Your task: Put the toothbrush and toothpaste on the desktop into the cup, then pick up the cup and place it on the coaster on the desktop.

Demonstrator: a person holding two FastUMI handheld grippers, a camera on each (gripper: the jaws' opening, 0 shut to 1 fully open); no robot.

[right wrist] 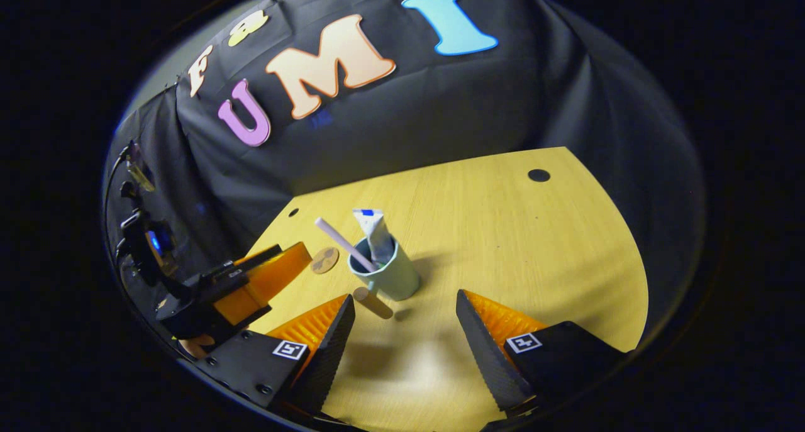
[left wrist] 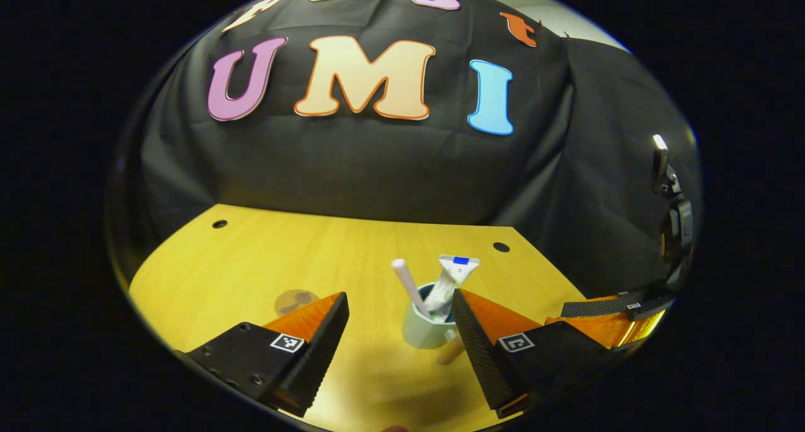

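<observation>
**Cup loaded with toothbrush and toothpaste, both grippers spread wide and empty**

In the left gripper view, the left gripper (left wrist: 400,341) stands with its fingers wide apart and nothing between them. The cup (left wrist: 425,331) sits on the table (left wrist: 264,262) just ahead of it, close to the right finger, with its wooden handle (left wrist: 451,351) pointing back toward the gripper. The toothbrush (left wrist: 409,286) leans out of the cup to the left, and the toothpaste (left wrist: 450,281) stands upright in it. The round coaster (left wrist: 294,301) lies ahead and to the left, partly behind the left finger's tip and apart from the cup.

In the right gripper view, the right gripper (right wrist: 405,328) is also wide open and holds nothing. The cup (right wrist: 388,275) stands just ahead of it, nearer the left finger, with the toothbrush (right wrist: 343,243) and toothpaste (right wrist: 375,234) inside and the handle (right wrist: 373,302) pointing toward the gripper. The coaster (right wrist: 324,260) lies just left of the cup, and the left gripper (right wrist: 251,281) shows farther left.
</observation>
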